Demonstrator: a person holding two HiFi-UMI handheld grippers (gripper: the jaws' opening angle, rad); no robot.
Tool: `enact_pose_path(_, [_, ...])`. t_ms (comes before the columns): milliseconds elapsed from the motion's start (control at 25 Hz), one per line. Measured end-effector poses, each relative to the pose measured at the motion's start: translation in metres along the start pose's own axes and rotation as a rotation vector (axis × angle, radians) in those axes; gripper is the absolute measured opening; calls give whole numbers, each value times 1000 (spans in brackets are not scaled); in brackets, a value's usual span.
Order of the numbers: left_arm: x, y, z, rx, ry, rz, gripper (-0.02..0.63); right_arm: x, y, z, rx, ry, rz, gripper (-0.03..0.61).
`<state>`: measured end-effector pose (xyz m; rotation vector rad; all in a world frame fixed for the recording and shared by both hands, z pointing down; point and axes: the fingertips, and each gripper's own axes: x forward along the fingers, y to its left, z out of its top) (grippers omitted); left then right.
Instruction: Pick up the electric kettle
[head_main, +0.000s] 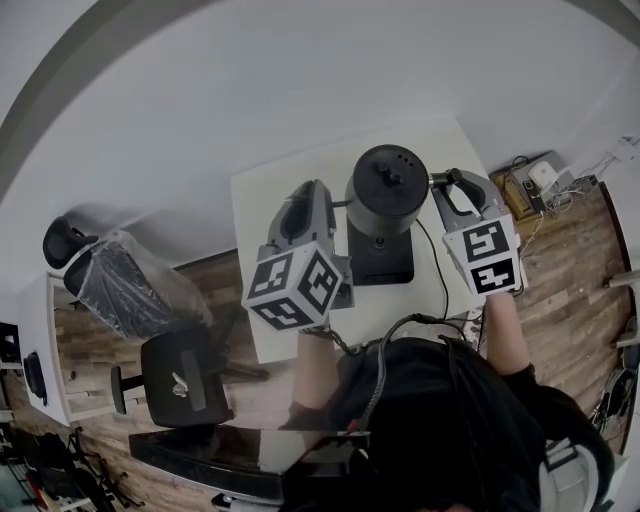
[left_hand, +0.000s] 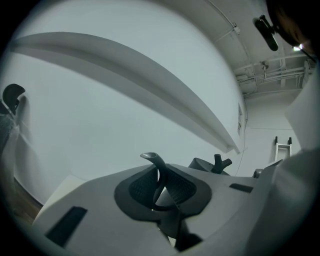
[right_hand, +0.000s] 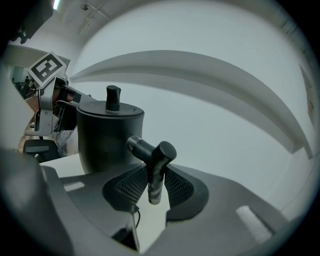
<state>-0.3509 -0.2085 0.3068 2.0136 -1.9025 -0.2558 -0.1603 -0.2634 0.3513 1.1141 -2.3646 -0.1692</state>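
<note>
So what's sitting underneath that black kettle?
A flat black base, lying on the white table. The kettle covers the far part of the base, so the spot where the two would meet is hidden, and whether it is still resting there can't be told.

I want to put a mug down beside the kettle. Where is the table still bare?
Bare: the table's far left corner, beyond the left gripper, and the near strip in front of the base. Crowded: round the kettle, with the right gripper at its other side, where the cord also runs.

Head view overhead; gripper views close, sharing kettle (head_main: 385, 190).
</note>
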Motion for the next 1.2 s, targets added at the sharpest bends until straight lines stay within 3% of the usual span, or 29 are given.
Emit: enact_pose_path(1200, [-1, 5, 0, -12, -6, -6, 37, 4, 3, 2, -15, 2, -3, 100])
